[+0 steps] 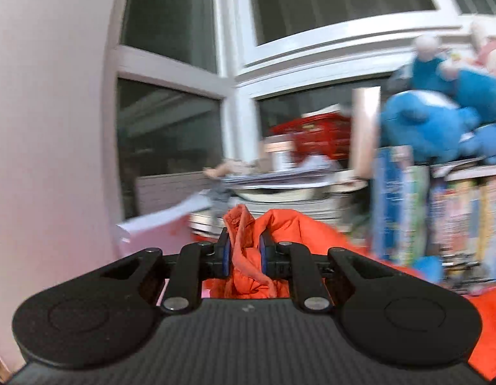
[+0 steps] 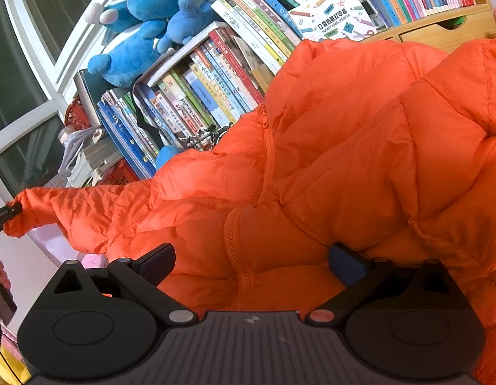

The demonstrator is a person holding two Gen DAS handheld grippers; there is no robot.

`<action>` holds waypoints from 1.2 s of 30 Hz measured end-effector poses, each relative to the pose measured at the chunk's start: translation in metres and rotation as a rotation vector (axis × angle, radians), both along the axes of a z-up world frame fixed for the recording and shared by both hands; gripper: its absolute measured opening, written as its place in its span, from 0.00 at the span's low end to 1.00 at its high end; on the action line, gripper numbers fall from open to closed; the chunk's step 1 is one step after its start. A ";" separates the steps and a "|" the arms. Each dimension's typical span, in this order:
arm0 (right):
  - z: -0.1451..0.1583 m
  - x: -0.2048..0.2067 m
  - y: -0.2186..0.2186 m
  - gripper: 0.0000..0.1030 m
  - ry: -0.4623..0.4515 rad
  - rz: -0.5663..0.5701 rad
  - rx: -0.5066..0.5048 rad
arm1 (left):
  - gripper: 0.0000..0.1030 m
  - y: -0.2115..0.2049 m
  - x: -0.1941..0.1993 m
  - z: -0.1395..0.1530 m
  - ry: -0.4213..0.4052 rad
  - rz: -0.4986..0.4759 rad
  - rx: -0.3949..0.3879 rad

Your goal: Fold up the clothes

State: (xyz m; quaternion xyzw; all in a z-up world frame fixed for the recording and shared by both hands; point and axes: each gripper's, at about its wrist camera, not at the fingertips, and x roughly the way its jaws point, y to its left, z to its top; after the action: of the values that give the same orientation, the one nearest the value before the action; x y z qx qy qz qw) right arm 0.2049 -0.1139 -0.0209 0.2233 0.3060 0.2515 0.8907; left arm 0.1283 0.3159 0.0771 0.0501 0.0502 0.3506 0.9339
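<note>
Orange puffer jacket (image 2: 328, 160) heaped before bookshelf (image 2: 215, 73), sleeve cuff (image 1: 244, 247) stretched out left. Left gripper (image 1: 244, 250) clamped tight on cuff, pointing level toward window (image 1: 171, 128). Right gripper (image 2: 251, 263) jaws spread wide over jacket's zipper (image 2: 235, 250), pinching nothing. Blue plush toys (image 2: 142, 32) atop books.

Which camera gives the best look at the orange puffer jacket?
The right wrist view: the orange puffer jacket fills it, sharp, with quilting, zipper and one sleeve stretched out left. The left wrist view shows only a blurred bunch of its fabric pinched between the left gripper's fingers.
</note>
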 end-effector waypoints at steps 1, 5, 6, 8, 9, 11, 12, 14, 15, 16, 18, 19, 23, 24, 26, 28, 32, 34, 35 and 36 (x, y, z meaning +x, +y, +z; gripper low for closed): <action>0.000 0.000 0.000 1.00 0.000 -0.001 0.001 | 0.16 0.009 0.003 -0.002 0.012 0.019 0.012; 0.000 0.001 0.000 1.00 0.003 0.003 0.003 | 0.17 0.050 0.012 -0.020 0.070 0.078 0.001; 0.000 0.001 0.001 1.00 0.003 0.007 0.001 | 0.18 0.061 0.015 -0.027 0.093 0.086 -0.014; 0.000 0.001 0.002 1.00 0.003 0.016 0.001 | 0.19 0.081 0.024 -0.043 0.143 0.105 -0.035; 0.000 0.002 0.002 1.00 0.004 0.020 0.002 | 0.20 0.088 0.028 -0.052 0.173 0.116 -0.036; 0.000 0.002 0.002 1.00 0.005 0.026 0.003 | 0.17 0.104 0.037 -0.071 0.239 0.180 -0.036; 0.001 0.002 0.002 1.00 0.005 0.025 0.002 | 0.17 0.114 0.041 -0.080 0.268 0.237 -0.037; 0.001 0.002 0.003 1.00 0.005 0.025 -0.001 | 0.17 0.133 0.038 -0.089 0.274 0.293 -0.120; 0.001 0.002 0.004 1.00 0.005 0.025 -0.005 | 0.17 0.144 0.036 -0.093 0.271 0.315 -0.171; 0.001 0.002 0.004 1.00 0.005 0.025 -0.010 | 0.17 0.147 0.031 -0.096 0.257 0.318 -0.203; 0.002 0.002 0.006 1.00 0.004 0.025 -0.021 | 0.18 0.144 0.022 -0.097 0.226 0.281 -0.235; 0.002 0.002 0.006 1.00 0.004 0.026 -0.026 | 0.18 0.136 0.019 -0.097 0.219 0.238 -0.229; 0.002 0.002 0.007 1.00 0.003 0.026 -0.034 | 0.21 0.075 0.014 -0.081 0.167 0.014 -0.213; 0.002 0.002 0.008 1.00 0.003 0.026 -0.037 | 0.21 0.055 0.013 -0.076 0.151 -0.058 -0.223; 0.002 0.001 0.009 1.00 0.002 0.025 -0.043 | 0.24 0.010 0.012 -0.066 0.128 -0.210 -0.245; 0.003 0.001 0.010 1.00 0.002 0.025 -0.046 | 0.27 -0.038 0.015 -0.064 0.158 -0.372 -0.270; 0.003 0.001 0.009 1.00 0.001 0.026 -0.047 | 0.30 -0.128 0.032 -0.082 0.319 -0.628 -0.263; 0.003 0.001 0.009 1.00 0.002 0.026 -0.045 | 0.30 -0.149 0.037 -0.094 0.400 -0.647 -0.224; 0.003 0.001 0.009 1.00 0.002 0.025 -0.044 | 0.30 -0.146 0.037 -0.097 0.407 -0.636 -0.240; 0.003 0.001 0.009 1.00 0.002 0.025 -0.043 | 0.30 -0.136 0.034 -0.096 0.397 -0.617 -0.280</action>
State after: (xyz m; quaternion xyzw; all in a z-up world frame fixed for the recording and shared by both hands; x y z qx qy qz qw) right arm 0.2057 -0.1047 -0.0181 0.2005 0.3149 0.2557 0.8918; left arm 0.1626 0.1799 -0.0193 0.0018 0.2599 0.0266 0.9653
